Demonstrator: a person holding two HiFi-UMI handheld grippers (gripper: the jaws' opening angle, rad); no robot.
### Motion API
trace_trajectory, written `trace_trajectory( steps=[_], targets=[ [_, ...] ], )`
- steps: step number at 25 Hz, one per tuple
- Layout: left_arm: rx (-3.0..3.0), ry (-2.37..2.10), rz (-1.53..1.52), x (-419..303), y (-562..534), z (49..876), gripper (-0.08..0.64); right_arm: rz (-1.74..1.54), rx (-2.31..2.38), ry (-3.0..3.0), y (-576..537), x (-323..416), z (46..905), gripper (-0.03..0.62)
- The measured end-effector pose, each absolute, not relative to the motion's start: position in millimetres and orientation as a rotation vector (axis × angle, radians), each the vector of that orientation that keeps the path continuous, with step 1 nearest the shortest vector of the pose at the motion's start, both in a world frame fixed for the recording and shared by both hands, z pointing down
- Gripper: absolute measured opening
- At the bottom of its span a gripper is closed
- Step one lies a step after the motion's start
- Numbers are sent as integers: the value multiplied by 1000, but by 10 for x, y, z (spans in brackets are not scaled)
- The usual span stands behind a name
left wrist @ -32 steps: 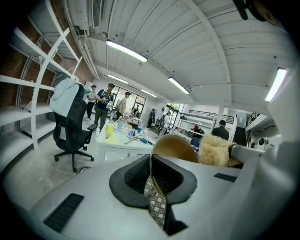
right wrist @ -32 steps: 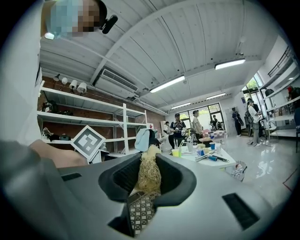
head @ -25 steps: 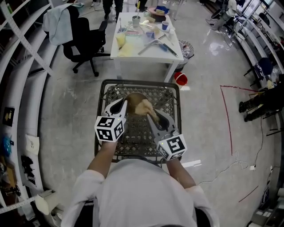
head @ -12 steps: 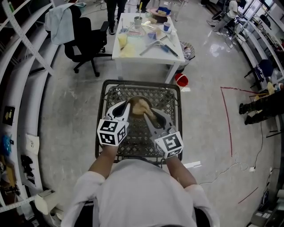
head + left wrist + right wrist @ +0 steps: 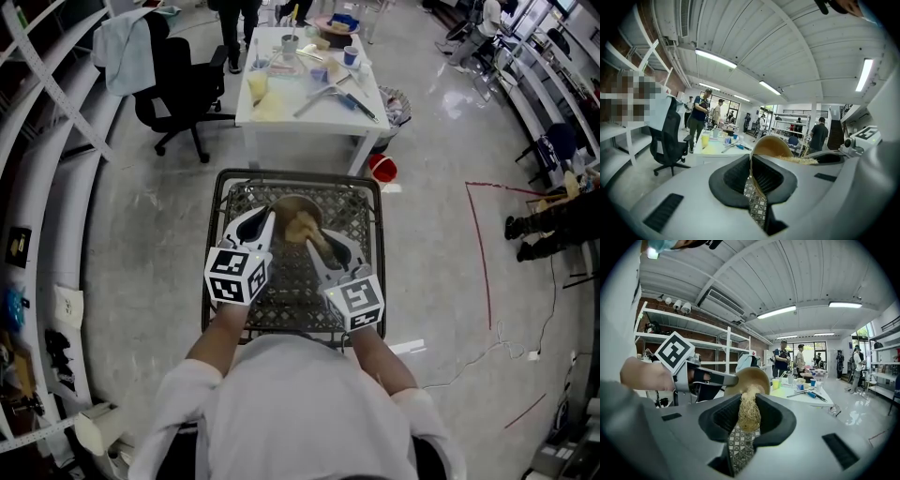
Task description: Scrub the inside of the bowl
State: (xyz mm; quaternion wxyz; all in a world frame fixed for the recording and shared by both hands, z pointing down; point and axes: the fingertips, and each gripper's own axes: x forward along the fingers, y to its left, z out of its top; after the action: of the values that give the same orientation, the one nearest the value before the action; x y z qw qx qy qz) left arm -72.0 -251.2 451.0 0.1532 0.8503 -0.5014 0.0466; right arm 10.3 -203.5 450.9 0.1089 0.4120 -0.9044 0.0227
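A tan bowl [image 5: 289, 208] is held tilted above a black mesh cart [image 5: 360, 208]. My left gripper [image 5: 267, 221] is shut on the bowl's rim, and in the left gripper view the bowl [image 5: 769, 146] rises from between the jaws. My right gripper [image 5: 316, 240] is shut on a straw-coloured fibre scrubber [image 5: 303, 226], which presses into the bowl's inside. The right gripper view shows the scrubber [image 5: 749, 411] pinched between the jaws and reaching the bowl [image 5: 746, 378], with the left gripper [image 5: 723, 379] coming in from the left.
The cart's rim [image 5: 220, 180] rings both grippers. Beyond it stands a white table [image 5: 272, 109] crowded with cups and tools, a black office chair [image 5: 178, 94] to its left, a red bucket [image 5: 381, 168] by its leg. People stand further back.
The scrubber and right gripper shifted a little inside the bowl, and the left gripper moved slightly with the bowl. Both grips stayed as they were.
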Motion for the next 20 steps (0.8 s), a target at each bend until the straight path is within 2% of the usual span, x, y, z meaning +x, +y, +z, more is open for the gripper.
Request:
trace_trajectory(
  steps=[7, 20],
  targets=[
    [2451, -1417, 169, -640, -2446, 4574, 43, 41, 1125, -2695, -2034, -102, 4486, 100],
    [2428, -1452, 149, -751, -2524, 4573, 43, 21, 1220, -2610, -2033, 107, 4463, 100]
  ],
)
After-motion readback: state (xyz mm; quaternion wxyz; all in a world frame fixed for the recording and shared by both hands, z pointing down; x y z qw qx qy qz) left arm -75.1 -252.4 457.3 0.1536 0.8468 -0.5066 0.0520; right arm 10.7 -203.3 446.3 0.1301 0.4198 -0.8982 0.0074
